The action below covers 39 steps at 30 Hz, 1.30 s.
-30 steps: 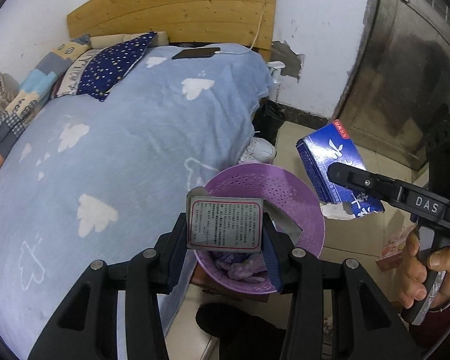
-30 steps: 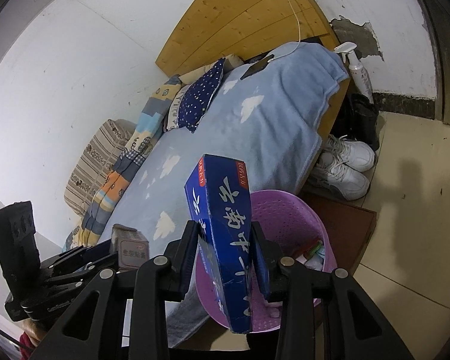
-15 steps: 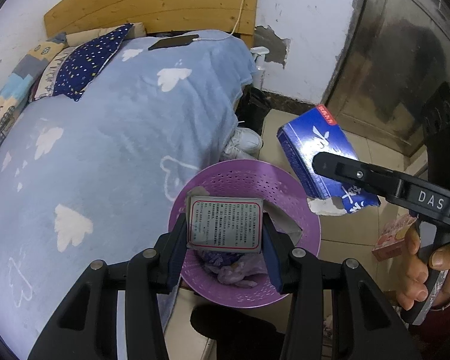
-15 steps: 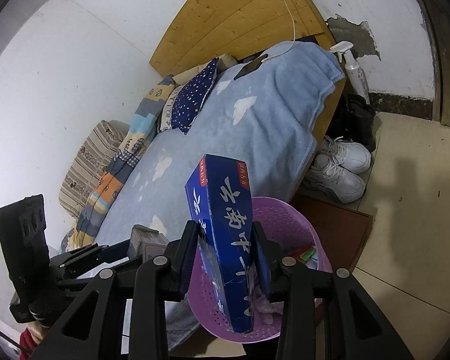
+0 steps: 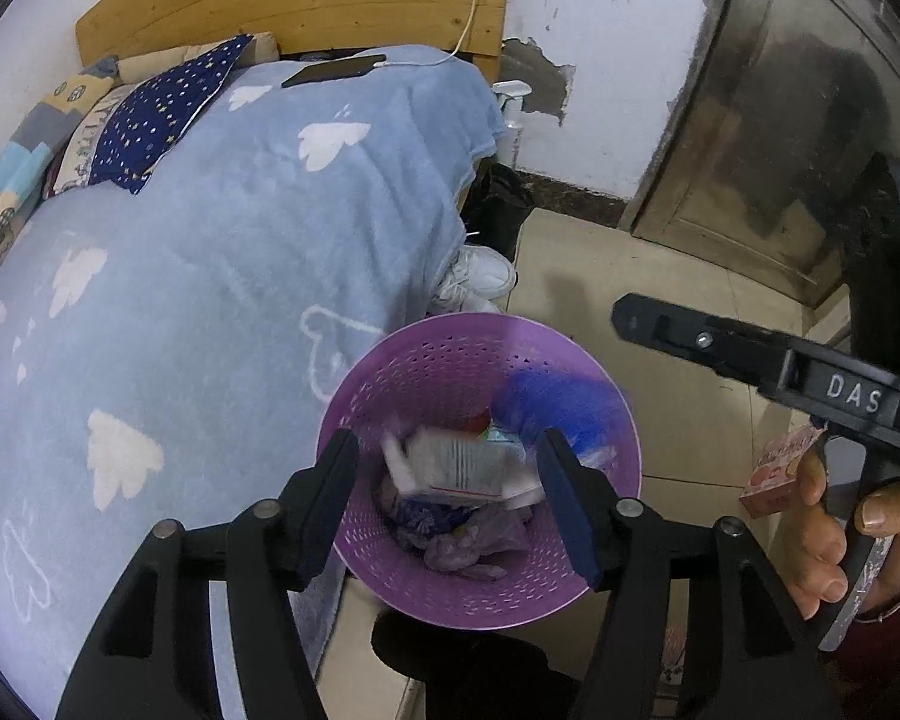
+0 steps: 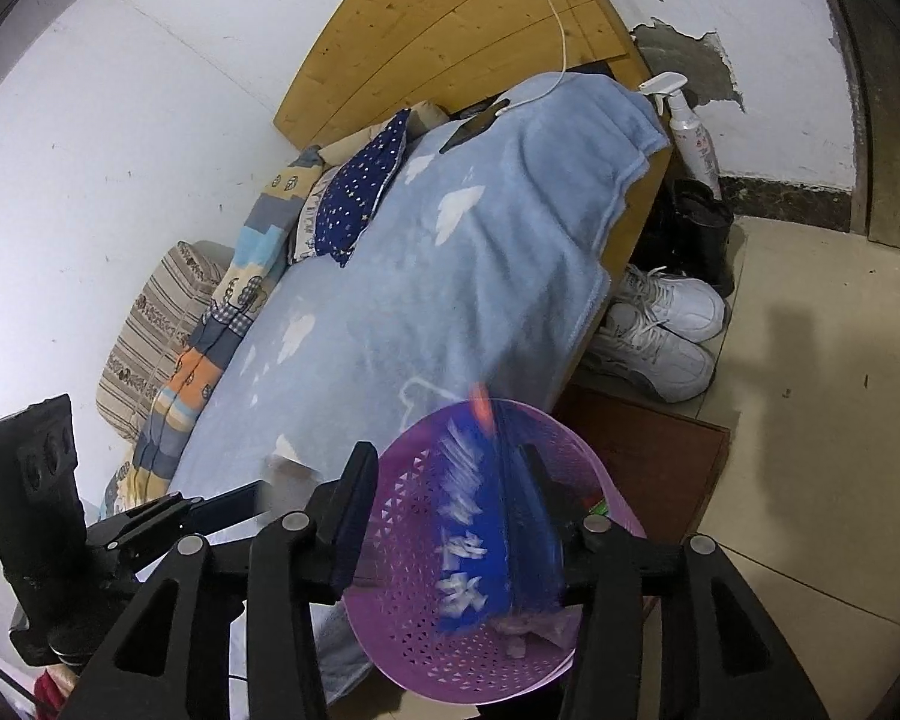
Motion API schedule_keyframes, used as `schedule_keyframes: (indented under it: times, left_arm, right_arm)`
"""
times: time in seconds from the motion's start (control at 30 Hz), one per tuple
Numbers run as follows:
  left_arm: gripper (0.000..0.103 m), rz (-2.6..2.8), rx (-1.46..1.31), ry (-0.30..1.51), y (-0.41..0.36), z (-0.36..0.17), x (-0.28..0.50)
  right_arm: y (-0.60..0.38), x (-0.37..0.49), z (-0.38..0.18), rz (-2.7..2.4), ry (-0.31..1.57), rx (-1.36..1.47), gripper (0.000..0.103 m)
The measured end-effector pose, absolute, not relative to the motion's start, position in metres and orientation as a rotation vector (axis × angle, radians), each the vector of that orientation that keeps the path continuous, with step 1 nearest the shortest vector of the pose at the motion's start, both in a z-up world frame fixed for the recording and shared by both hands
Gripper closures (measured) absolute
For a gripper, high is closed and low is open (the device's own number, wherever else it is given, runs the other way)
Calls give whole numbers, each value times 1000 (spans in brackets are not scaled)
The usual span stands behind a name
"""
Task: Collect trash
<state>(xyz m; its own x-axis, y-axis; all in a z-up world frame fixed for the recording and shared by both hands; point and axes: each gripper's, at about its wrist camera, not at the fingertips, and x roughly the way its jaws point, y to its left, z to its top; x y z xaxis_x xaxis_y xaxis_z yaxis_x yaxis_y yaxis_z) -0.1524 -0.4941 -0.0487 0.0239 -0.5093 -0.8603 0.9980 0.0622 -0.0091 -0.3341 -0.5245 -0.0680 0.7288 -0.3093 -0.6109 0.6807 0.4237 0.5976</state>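
A purple perforated basket [image 5: 480, 330] [image 6: 402, 630] stands on the floor by the bed. My left gripper [image 5: 450, 480] hovers over it, jaws opening. A white red-bordered packet [image 5: 462, 468] is blurred, loose between the pads and dropping into the basket onto other wrappers. My right gripper [image 6: 450, 498] is also above the basket with its jaws opening. The blue box [image 6: 486, 516] [image 5: 558, 408] is smeared by motion and falls between the fingers into the basket. Each gripper shows in the other's view: the right gripper [image 5: 690, 336] with a hand [image 5: 822, 540], the left gripper [image 6: 168, 516].
A bed with a light blue cloud blanket [image 5: 210, 276] fills the left, with a phone [image 5: 336, 69] on charge. White sneakers [image 6: 660, 324], a spray bottle [image 6: 690, 126] and a black bag [image 6: 702, 234] sit by the wall. A small pink box [image 5: 780, 468] lies on the tiled floor.
Both grippers went from shut to open. The packet left the left pads and the blue box left the right pads; both now drop into the basket. The left gripper moved lower over it.
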Motion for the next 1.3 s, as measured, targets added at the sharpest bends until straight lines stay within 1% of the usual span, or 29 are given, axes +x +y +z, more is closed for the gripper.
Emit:
schedule_keyframes:
  times: [0.13, 0.17, 0.23, 0.3, 0.4, 0.43, 0.5, 0.6, 0.67, 0.73, 0.77, 1.03, 1.3]
  left_arm:
    - [40, -1314, 730, 804, -482, -40, -144]
    - [38, -1299, 714, 790, -478, -37, -141]
    - [31, -1256, 668, 757, -465, -26, -135]
    - [26, -1217, 632, 715, -449, -16, -130]
    - [21, -1127, 596, 628, -418, 1, -122]
    - [20, -1090, 578, 598, -403, 8, -119]
    - [13, -1046, 543, 573, -380, 16, -113]
    - [7, -969, 473, 531, -338, 29, -107]
    - [6, -914, 437, 501, -308, 36, -106]
    - [4, -871, 426, 472, -283, 39, -110]
    - [2, -847, 428, 464, -273, 38, -112]
    - [0, -701, 426, 429, -214, 27, -125]
    - [0, -654, 440, 378, -195, 20, -127]
  right_arm:
    - [-524, -335, -66, -655, 446, 935, 53]
    - [-524, -336, -65, -663, 448, 925, 53]
    - [-520, -337, -60, -681, 454, 902, 48]
    - [-514, -338, -52, -718, 466, 859, 35]
    - [-497, -334, -37, -795, 498, 744, 26]
    - [-491, -333, -32, -817, 508, 711, 25]
    - [-477, -328, -22, -859, 527, 644, 23]
    - [-454, -319, -11, -928, 571, 551, 21]
    - [-433, -313, -5, -993, 584, 498, 19]
    - [-415, -311, 0, -1042, 584, 456, 16]
    - [-406, -310, 3, -1058, 582, 439, 13]
    - [-336, -308, 18, -1079, 538, 354, 12]
    - [-309, -294, 18, -1092, 569, 290, 11]
